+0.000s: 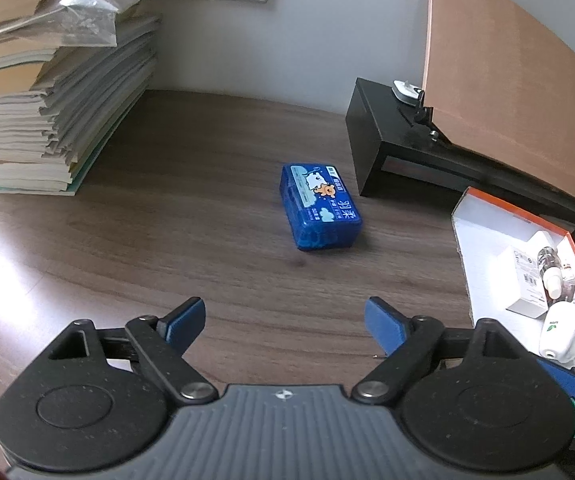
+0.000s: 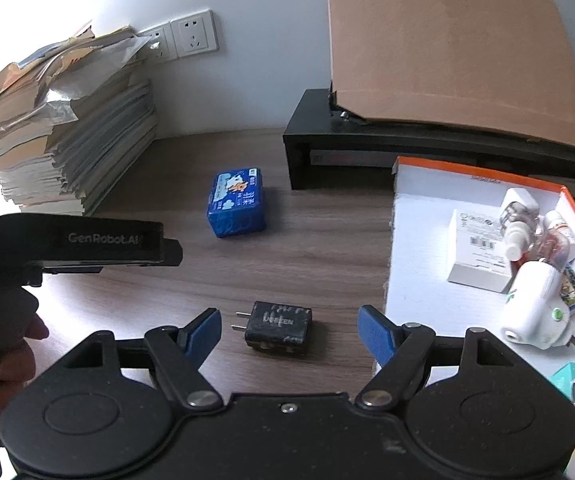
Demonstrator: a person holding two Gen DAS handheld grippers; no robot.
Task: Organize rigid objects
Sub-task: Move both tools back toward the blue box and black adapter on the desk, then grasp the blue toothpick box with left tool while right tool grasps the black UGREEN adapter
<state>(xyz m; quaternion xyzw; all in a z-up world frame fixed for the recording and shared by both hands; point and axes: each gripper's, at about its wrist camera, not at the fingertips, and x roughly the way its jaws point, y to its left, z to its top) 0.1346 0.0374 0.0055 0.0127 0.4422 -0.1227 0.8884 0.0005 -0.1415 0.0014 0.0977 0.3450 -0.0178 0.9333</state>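
The tissue pack [image 1: 320, 205] was bright blue with a white-and-orange cartoon print, lying on a brown wood-grain desk [image 1: 191, 216]. The charger [image 2: 278, 327] was black with white lettering; the box [image 2: 411, 240] was white inside, orange-rimmed.

The left gripper [image 1: 285, 320] is seen with its blue-padded jaws spread wide and nothing between them, above a brown wooden desk [image 1: 167, 240]. A blue pack [image 1: 319, 210] is set on the desk ahead of the jaws, well apart from them. At the right, a white charger [image 1: 559, 332], a white box [image 1: 527, 280] and a small bottle [image 1: 551, 272] are kept in an orange-edged tray [image 1: 487, 248]; papers [image 1: 47, 112] are stacked at the left.
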